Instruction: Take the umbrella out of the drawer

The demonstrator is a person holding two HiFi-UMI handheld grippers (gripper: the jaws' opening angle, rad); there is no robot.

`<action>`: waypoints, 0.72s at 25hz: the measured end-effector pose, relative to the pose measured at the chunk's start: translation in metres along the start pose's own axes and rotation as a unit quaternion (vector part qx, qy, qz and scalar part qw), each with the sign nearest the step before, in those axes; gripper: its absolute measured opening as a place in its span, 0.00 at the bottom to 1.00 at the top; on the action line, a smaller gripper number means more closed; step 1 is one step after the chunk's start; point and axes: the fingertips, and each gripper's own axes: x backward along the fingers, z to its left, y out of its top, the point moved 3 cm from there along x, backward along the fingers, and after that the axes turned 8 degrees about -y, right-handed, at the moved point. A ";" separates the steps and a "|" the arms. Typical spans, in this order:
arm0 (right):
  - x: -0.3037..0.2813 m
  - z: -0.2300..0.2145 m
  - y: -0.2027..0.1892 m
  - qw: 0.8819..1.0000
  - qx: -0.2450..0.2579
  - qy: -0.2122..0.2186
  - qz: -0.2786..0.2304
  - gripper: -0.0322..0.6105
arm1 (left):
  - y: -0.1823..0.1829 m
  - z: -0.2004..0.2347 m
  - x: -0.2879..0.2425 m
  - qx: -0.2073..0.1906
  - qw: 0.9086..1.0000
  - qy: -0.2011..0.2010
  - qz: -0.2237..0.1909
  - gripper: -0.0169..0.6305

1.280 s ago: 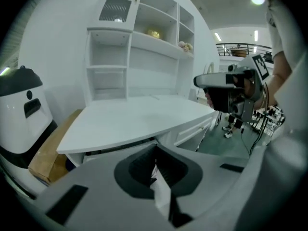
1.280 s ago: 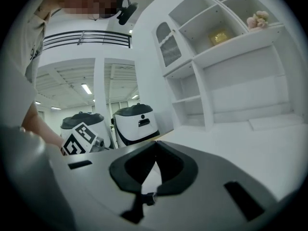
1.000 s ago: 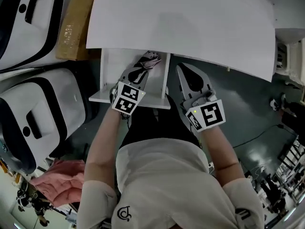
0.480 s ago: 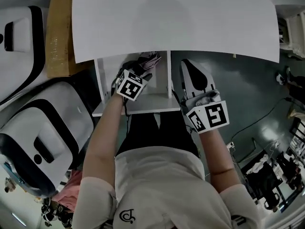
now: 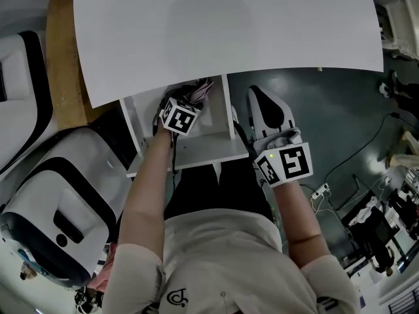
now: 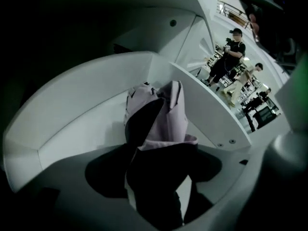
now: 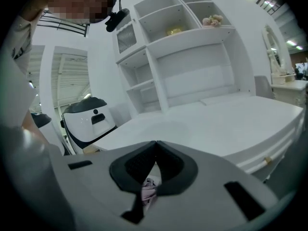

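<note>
Two big white and black machines (image 5: 65, 201) stand far off to the left of the left gripper (image 6: 155, 172), and a brown board (image 5: 60, 57) lies beside them. The left gripper points down into the open white drawer (image 5: 209, 146). Its jaws have just been opening and now stand wide apart. The folded pink and black umbrella (image 6: 161, 124) lies between them on the drawer floor, but the pads do not squeeze it. The drawer walls rise close on both sides of this gripper, so there is little room there. The edge of the white desk (image 5: 229, 38) hangs over the back of the drawer, just ahead of the gripper. In the head view the far end of the umbrella goes under that edge and is hidden, and the marker cube hides the jaw tips. In the left gripper view the near end of the umbrella is dark and hard to make out.

The right gripper (image 7: 155, 146) hangs outside the drawer, just beside its right wall. Its jaws are closed tip to tip and hold nothing. Right of it there is lots of open room over the dark floor (image 5: 340, 110), with thin cables (image 5: 353, 169) farther off.
</note>
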 end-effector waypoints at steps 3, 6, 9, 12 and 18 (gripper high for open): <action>-0.001 -0.002 -0.005 1.000 -0.005 -0.006 0.009 0.06 | 0.002 0.006 0.002 0.021 0.999 0.022 -0.016 0.48; -0.002 -0.003 -0.010 1.000 -0.005 -0.008 0.018 0.06 | 0.001 0.007 0.001 0.012 0.999 0.049 -0.010 0.46; -0.004 -0.002 -0.013 1.000 -0.004 -0.006 0.023 0.06 | 0.002 0.008 0.001 0.007 0.998 0.063 -0.004 0.41; -0.004 0.005 -0.013 1.000 0.000 0.000 0.022 0.06 | 0.000 0.007 0.003 0.017 0.998 0.054 0.002 0.38; -0.001 0.019 -0.005 0.999 0.014 0.024 0.018 0.06 | -0.020 -0.003 0.011 0.035 0.999 0.031 0.019 0.37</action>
